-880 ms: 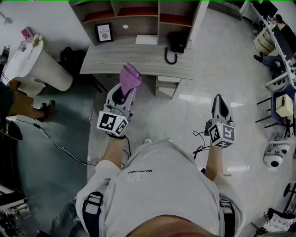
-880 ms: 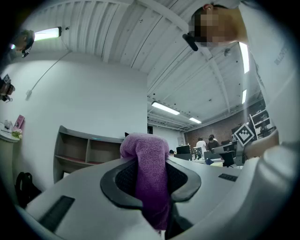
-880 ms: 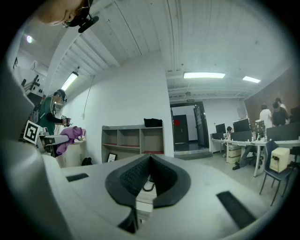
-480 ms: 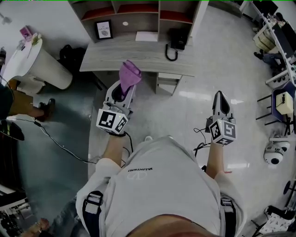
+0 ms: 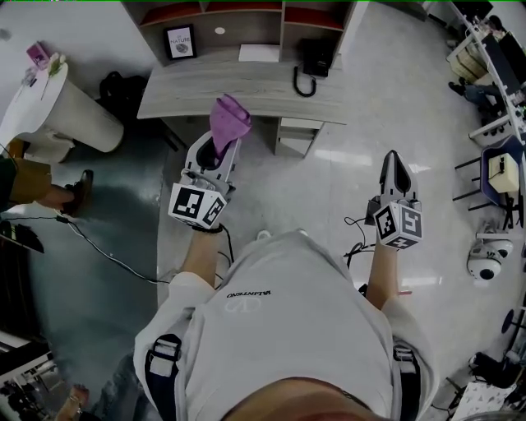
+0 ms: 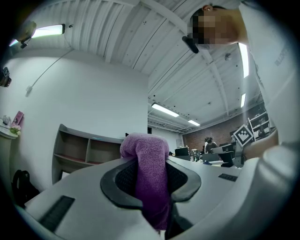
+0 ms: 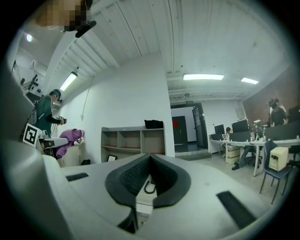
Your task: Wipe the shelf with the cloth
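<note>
- Left tool clamps the purple cloth, which sticks up near the worktop edge.
- Right tool closed, empty, above floor.
- Shelf stands on worktop.

Shelf counter bare at centre; telephone blocks right end, picture frame left rear.

Our head view tipped a little, so the table and shelf slid toward 12 o'clock. The left hand-held gripper, with the cloth, rose toward 11 o'clock, and the right hand-held gripper rose toward 12 o'clock.
</note>
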`<state>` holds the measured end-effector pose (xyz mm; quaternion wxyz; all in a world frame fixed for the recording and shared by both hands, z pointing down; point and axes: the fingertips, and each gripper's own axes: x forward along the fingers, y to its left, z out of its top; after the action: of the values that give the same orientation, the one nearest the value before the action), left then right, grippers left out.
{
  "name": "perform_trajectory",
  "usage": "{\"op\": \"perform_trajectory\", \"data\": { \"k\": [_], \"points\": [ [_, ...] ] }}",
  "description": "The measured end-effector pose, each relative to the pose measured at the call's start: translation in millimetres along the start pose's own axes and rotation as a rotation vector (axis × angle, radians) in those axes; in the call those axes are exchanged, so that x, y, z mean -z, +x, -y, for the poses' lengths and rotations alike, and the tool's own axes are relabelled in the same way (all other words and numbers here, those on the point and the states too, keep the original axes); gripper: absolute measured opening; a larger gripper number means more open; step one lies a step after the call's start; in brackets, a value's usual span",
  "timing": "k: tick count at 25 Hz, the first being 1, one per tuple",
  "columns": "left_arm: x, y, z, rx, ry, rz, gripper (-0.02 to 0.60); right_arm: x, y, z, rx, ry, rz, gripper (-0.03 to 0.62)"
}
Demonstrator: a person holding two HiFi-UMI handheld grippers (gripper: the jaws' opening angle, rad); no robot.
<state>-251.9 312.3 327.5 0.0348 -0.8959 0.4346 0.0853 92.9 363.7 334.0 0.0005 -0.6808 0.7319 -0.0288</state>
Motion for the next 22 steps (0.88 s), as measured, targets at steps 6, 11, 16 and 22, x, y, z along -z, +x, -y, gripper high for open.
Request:
{"op": "perform_trajectory", "data": {
  "k": [6, 11, 16, 22],
  "points": [
    [4.6, -6.9, -11.6, 0.018, -0.029, -0.001, 0.103, 1.3, 0.8, -18.1, 0.010, -0.008, -0.006, 0.000],
    [11.3, -9.9, -17.3, 0.046, -0.049, 0.000, 0.103, 7.8, 1.9, -33.4, 0.019, -0.018, -0.017, 0.000],
    [20.8, -13.0, -19.9, 0.067, -0.063, -0.020, 0.103, 18.1, -2.7, -42.3, 0.028, -0.010, -0.032, 0.000],
    [26.4, -6.0, -26.4, 0.077, -0.068, -0.029, 0.103, 16.0, 5.8, -41.2, 0.044, -0.003, -0.022, 0.000]
  ]
}}
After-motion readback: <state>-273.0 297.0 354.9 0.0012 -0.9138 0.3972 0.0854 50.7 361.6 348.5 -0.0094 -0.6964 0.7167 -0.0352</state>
